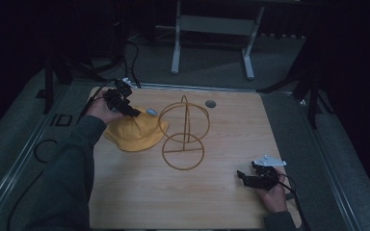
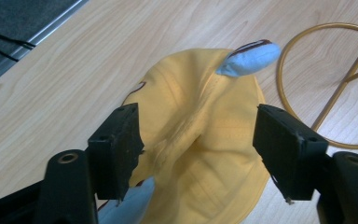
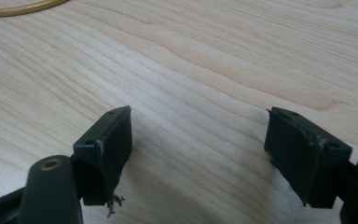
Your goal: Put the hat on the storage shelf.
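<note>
The yellow bucket hat [image 1: 136,133], lying left of centre in the high view on the wooden surface [image 1: 221,192] beside the gold wire hat stand [image 1: 185,133], is judged to be light, soft and easily crumpled, so it is best being taken by the raised fold of its crown. That crown is being straddled by the left hand-held gripper [image 2: 198,135], its jaws spread and not yet pressing, while the right hand-held gripper [image 3: 198,154] is being held spread and empty at the lower right. The crown is pointing up, and the hat's long axis is running from lower left to upper right towards its pale blue ear [image 2: 249,58].

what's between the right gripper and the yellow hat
The gold wire stand on the table, in the high view, between the hat and the right gripper.
</note>
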`<state>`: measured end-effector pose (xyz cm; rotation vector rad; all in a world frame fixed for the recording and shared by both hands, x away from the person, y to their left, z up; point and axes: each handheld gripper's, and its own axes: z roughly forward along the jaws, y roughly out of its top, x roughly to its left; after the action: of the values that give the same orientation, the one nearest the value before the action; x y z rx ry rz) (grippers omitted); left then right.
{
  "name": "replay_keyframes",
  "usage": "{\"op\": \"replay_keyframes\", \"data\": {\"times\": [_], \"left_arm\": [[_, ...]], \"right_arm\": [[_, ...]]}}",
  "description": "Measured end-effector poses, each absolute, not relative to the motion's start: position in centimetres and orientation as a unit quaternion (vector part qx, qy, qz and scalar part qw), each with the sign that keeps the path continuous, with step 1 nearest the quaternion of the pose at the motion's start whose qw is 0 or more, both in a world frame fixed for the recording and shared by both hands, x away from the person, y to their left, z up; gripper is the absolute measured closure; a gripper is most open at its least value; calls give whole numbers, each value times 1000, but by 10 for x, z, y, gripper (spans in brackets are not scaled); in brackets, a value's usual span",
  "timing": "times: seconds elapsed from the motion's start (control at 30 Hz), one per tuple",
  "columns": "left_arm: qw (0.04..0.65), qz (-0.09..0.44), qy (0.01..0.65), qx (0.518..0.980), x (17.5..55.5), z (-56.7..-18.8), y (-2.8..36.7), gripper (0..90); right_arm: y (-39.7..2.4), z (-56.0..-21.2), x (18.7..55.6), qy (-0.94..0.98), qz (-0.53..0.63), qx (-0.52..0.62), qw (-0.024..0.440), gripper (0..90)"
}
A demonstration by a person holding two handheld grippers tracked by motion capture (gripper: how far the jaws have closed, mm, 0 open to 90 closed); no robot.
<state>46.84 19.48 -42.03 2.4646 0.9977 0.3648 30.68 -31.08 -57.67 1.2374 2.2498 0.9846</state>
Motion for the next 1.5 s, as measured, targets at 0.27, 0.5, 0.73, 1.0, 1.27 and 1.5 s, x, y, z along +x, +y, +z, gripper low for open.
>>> {"op": "replay_keyframes", "data": {"times": [0.27, 0.5, 0.73, 1.0, 1.27, 1.5], "left_arm": [[204, 129, 361, 901, 473, -430, 186, 389], [192, 131, 367, 901, 474, -436, 183, 462], [179, 140, 361, 905, 475, -440, 181, 602], [169, 143, 352, 909, 473, -441, 181, 775], [159, 135, 346, 915, 472, -439, 184, 836], [156, 125, 342, 918, 471, -434, 191, 844]], "right_arm": [[-311, -577, 307, 803, 351, 440, 194, 228], [-311, -577, 307, 804, 352, 439, 193, 227], [-311, -577, 307, 804, 352, 439, 193, 227], [-311, -577, 307, 804, 352, 439, 193, 227], [-311, -577, 307, 804, 351, 439, 193, 227], [-311, -577, 307, 804, 352, 439, 193, 227]]}}
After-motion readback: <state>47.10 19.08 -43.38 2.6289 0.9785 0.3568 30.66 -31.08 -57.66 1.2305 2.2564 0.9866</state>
